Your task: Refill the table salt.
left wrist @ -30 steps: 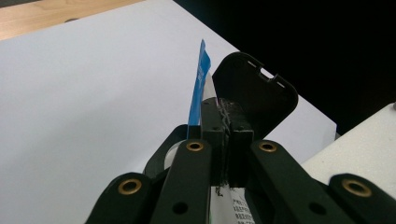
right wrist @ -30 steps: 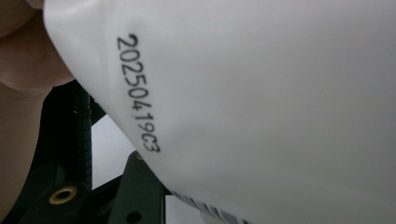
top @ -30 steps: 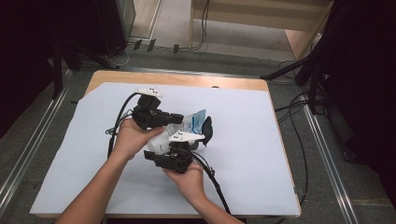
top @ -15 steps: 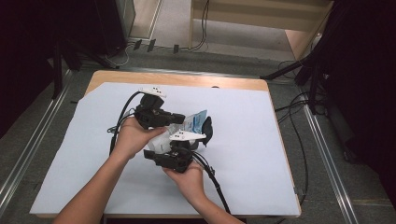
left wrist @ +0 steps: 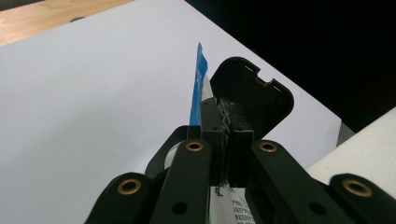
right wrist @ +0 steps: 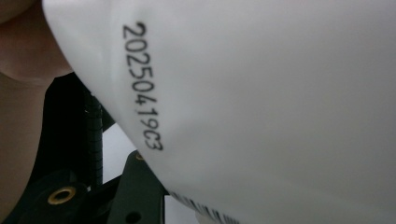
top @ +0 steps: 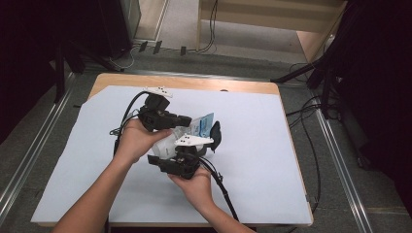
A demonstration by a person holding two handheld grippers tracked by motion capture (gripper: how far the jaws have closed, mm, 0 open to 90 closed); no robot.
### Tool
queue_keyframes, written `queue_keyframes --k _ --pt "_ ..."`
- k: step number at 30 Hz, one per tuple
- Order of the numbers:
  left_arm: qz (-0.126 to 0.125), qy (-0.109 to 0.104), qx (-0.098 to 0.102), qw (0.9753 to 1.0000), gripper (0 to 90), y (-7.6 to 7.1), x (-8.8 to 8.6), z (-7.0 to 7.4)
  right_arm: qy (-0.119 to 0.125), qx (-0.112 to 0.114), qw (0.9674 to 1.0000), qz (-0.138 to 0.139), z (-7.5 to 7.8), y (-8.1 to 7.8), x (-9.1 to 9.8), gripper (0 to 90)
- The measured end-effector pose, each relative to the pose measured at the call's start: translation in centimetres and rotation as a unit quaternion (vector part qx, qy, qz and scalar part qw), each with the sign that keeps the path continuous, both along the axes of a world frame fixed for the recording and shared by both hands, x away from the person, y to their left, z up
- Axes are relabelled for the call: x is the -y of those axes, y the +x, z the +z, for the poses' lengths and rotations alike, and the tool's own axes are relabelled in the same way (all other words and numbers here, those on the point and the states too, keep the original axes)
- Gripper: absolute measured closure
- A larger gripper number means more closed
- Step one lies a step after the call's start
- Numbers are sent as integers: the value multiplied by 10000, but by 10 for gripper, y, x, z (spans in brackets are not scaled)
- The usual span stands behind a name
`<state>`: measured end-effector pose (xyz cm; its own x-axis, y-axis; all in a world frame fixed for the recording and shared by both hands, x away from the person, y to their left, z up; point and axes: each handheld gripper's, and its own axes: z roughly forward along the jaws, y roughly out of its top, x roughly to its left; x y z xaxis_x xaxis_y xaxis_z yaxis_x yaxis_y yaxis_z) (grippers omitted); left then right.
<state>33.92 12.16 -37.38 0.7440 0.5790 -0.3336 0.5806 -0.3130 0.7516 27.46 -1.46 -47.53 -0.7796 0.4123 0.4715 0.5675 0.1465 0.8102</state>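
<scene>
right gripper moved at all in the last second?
No. In the high view the right gripper sits at the same spot against the table's wooden far edge, clamped on the white pack.

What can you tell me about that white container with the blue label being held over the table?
The white container looks like smooth plastic, lying on its side between both hands above the pale sheet on the table. A blue label tab sticks up near its open end, where a black flip lid stands open. The left gripper is shut on the tab area; the right gripper clamps the body. A printed black code and part of a barcode mark its side.
</scene>
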Motion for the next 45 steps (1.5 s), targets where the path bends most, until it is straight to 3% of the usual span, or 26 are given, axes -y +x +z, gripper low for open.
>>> queue_keyframes --k 7,13,27,39,45 --pt "-43 -23 9 10000 895 0 1 -2 4 -98 9999 53 -2 2 0 615" --pt "-93 -43 173 9998 895 -2 -1 -6 -77 -12 10000 33 -4 1 0 616" --pt "-175 -8 25 9998 891 -2 -11 -16 -174 167 9997 -97 -17 -1 -2 616" --pt "-227 108 14 9997 893 -3 -14 -21 -432 295 9986 -122 -23 -2 -2 616" --pt "-225 59 -47 9997 900 -3 -17 -22 -493 306 9982 -124 -25 -2 -1 615"
